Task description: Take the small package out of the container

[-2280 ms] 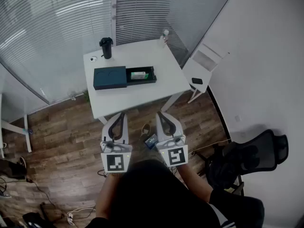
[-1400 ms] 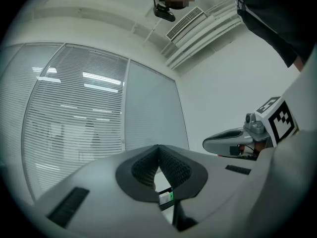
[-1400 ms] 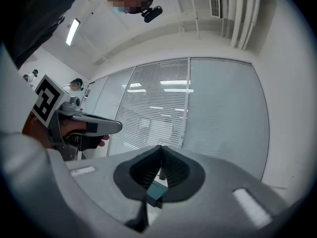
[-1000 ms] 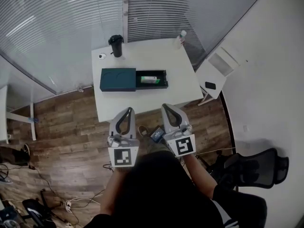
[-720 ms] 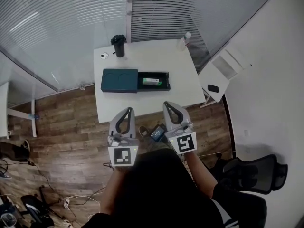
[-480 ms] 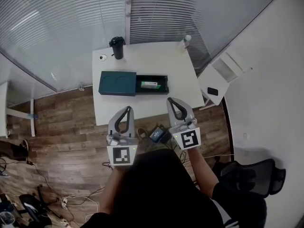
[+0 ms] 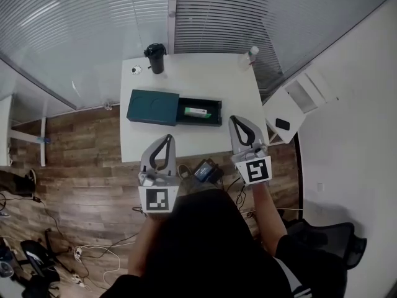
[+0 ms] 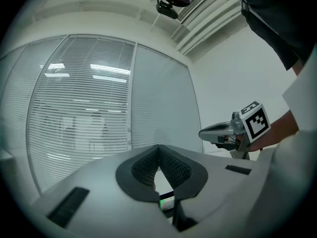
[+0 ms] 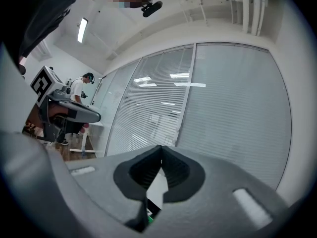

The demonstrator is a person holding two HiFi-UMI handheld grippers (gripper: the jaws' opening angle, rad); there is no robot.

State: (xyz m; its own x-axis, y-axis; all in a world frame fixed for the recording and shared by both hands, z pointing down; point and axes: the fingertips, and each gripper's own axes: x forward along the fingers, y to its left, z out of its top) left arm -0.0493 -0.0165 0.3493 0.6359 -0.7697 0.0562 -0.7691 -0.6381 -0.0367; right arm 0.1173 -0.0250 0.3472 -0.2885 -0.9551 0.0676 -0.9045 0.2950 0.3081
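On the white table (image 7: pixel 192 79) lies a dark teal container (image 7: pixel 152 107), its drawer (image 7: pixel 214 120) slid out to the right. Inside the drawer rests a small green-and-white package (image 7: pixel 197 112). My left gripper (image 7: pixel 167 138) hovers shut at the table's near edge, below the container. The right gripper (image 7: pixel 237 120), also shut and empty, hangs over the table's near right corner, right of the drawer. In the left gripper view the closed jaws (image 8: pixel 158 148) leave a slit showing the package (image 8: pixel 167 201). The right gripper view shows closed jaws (image 9: pixel 161 148).
A black cup (image 7: pixel 156 58) and a small bottle (image 7: pixel 252 52) stand at the table's far edge. A white side shelf (image 7: pixel 301 95) with a black phone (image 7: pixel 282 124) stands to the right. A dark device (image 7: pixel 205 168) and cables lie on the wood floor.
The right gripper has moved right and forward, up over the table's near right corner. The left gripper has held nearly still. The table sits closer in the head view.
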